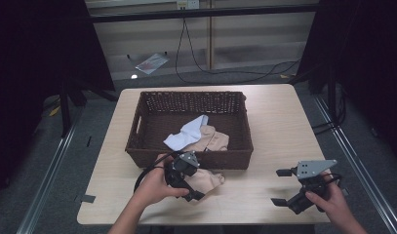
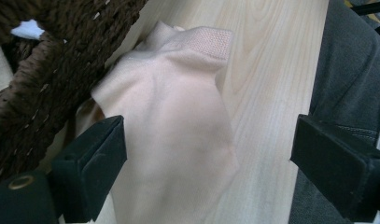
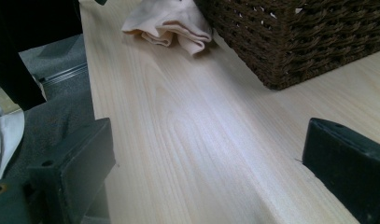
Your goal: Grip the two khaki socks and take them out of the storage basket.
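A beige sock (image 1: 210, 178) lies crumpled on the table against the front wall of a brown wicker basket (image 1: 236, 113). My left gripper (image 1: 195, 179) is open over it. In the left gripper view the sock (image 2: 178, 126) lies between the wide-apart jaws of my left gripper (image 2: 206, 163), and neither jaw presses it. My right gripper (image 1: 278, 186) stands open near the table's front right, with nothing between its jaws. In the right gripper view my right gripper (image 3: 211, 158) faces bare tabletop, with the sock (image 3: 171, 21) and the basket (image 3: 295, 37) farther off.
Inside the basket lie a white cloth (image 1: 186, 134) and another beige piece (image 1: 213, 139). The light wooden table (image 1: 279, 122) has bare room to the right of the basket. Cables (image 1: 225, 73) run on the floor beyond the far edge.
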Motion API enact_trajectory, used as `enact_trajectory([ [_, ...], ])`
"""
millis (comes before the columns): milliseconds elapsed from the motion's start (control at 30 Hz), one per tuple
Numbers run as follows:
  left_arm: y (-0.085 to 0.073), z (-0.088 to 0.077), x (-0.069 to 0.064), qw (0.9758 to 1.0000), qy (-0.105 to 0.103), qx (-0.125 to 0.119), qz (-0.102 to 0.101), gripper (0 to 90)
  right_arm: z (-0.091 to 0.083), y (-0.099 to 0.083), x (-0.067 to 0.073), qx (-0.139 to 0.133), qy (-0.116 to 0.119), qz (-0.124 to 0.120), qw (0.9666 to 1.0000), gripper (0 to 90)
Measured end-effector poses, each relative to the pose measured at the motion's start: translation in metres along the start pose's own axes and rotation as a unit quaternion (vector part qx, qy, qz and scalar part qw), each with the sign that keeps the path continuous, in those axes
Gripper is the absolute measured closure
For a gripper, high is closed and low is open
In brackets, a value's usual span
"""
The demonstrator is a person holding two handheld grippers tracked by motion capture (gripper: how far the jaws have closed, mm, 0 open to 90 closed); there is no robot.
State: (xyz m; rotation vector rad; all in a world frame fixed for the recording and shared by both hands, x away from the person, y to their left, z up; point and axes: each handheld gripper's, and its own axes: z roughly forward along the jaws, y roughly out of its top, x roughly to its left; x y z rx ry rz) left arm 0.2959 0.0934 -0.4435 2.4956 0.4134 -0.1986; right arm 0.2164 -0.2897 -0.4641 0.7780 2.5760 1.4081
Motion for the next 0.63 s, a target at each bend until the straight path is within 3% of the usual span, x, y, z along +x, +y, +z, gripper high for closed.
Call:
enact_trajectory([
  [133,-0.001,0.006,-0.001,1.0000,0.002,0.000,0.005,9.6,0.000,0.000,0.000,-0.001,-0.002,0.002,1.0000,1.6],
  [333,-0.002,0.013,-0.001,0.9996,0.007,-0.003,0.029,9.3,0.000,0.000,-0.001,-0.002,-0.005,-0.003,1.0000,1.6],
  [633,-0.005,0.014,-0.001,0.9993,0.016,-0.006,0.033,9.3,0.001,0.001,-0.001,-0.001,-0.002,-0.002,1.0000,1.6],
])
